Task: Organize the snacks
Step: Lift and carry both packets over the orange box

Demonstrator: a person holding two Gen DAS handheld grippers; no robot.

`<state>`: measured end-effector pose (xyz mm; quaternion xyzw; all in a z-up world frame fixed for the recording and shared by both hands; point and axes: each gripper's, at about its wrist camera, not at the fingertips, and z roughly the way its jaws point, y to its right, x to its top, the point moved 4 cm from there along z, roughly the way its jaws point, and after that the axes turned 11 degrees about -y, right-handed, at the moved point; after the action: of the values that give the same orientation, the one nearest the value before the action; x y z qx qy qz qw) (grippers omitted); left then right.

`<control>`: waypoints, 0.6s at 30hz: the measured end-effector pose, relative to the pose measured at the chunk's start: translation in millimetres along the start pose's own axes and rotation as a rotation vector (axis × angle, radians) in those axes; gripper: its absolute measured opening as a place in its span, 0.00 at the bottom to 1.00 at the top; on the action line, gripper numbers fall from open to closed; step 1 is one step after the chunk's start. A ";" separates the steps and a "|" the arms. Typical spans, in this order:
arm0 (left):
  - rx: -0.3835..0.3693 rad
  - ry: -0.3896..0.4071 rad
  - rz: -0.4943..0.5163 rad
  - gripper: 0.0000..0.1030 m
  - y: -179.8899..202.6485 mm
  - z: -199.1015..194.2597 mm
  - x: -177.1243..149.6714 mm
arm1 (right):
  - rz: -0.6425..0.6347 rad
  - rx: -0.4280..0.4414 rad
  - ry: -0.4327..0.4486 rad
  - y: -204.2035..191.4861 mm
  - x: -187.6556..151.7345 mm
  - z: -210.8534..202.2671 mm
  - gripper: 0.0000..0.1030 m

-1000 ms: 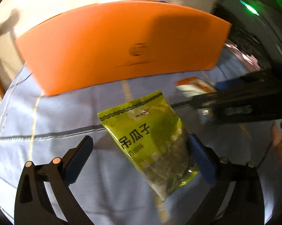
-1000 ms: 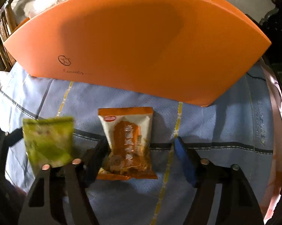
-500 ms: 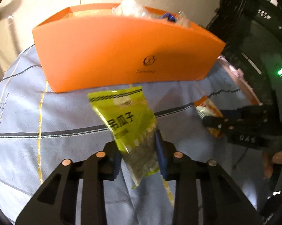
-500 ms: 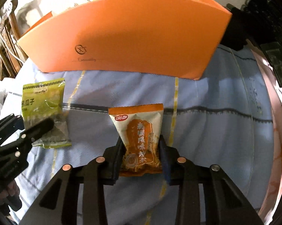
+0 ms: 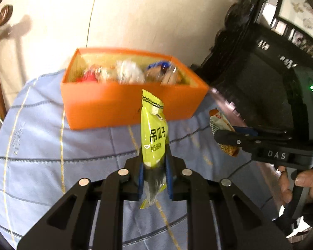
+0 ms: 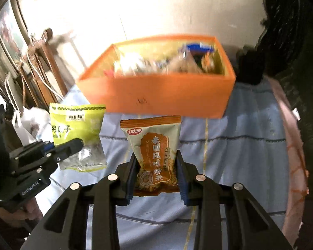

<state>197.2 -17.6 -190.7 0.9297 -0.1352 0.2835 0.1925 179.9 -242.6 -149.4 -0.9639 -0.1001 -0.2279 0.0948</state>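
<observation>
left gripper (image 5: 154, 179) bottom centre of left wrist view, blue pads closed tight on the lower end of a lime-green snack pack (image 5: 154, 137), pack held edge-on and upright, lifted off the cloth, black print "吊瓜子" readable with smaller white text under it that is too blurred. right gripper (image 6: 156, 179) bottom centre of right wrist view, jaws narrowed onto the bottom of an orange-and-white snack pack (image 6: 154, 152), pack face-on and upright, red oval logo "浏乡" at top, brown panel with "泰國风味炒米" roughly readable. in the right wrist view the other gripper sits at lower left with "GenRobot.AI" on its body, green pack facing camera there. in the left wrist view the other gripper is at right middle, "DAS" on its body, a hand (image 5: 302, 183) on its handle at the right edge. under both, a light blue tablecloth (image 5: 41, 166) with grey and yellow lines. further back, upper centre of both views, an open orange box (image 5: 131, 104) stands on the cloth, small dark logo on its front unreadable, filled with blurred wrapped snacks. dark carved furniture at right, pale wall behind.
</observation>
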 end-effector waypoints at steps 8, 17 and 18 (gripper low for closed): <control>0.015 0.154 0.050 0.15 15.1 -61.5 69.2 | -0.028 -0.006 0.156 -6.0 66.5 -55.6 0.33; 0.056 0.234 0.076 0.15 13.3 -67.5 166.2 | -0.070 -0.027 0.214 -2.4 167.3 -79.7 0.33; 0.068 0.234 0.080 0.15 11.3 -63.4 174.8 | -0.072 -0.033 0.212 0.0 175.0 -74.7 0.33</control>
<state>303.3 -25.0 -37.7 0.8902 -0.1390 0.4018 0.1640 301.9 -233.5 -3.6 -0.9317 -0.1200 -0.3333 0.0807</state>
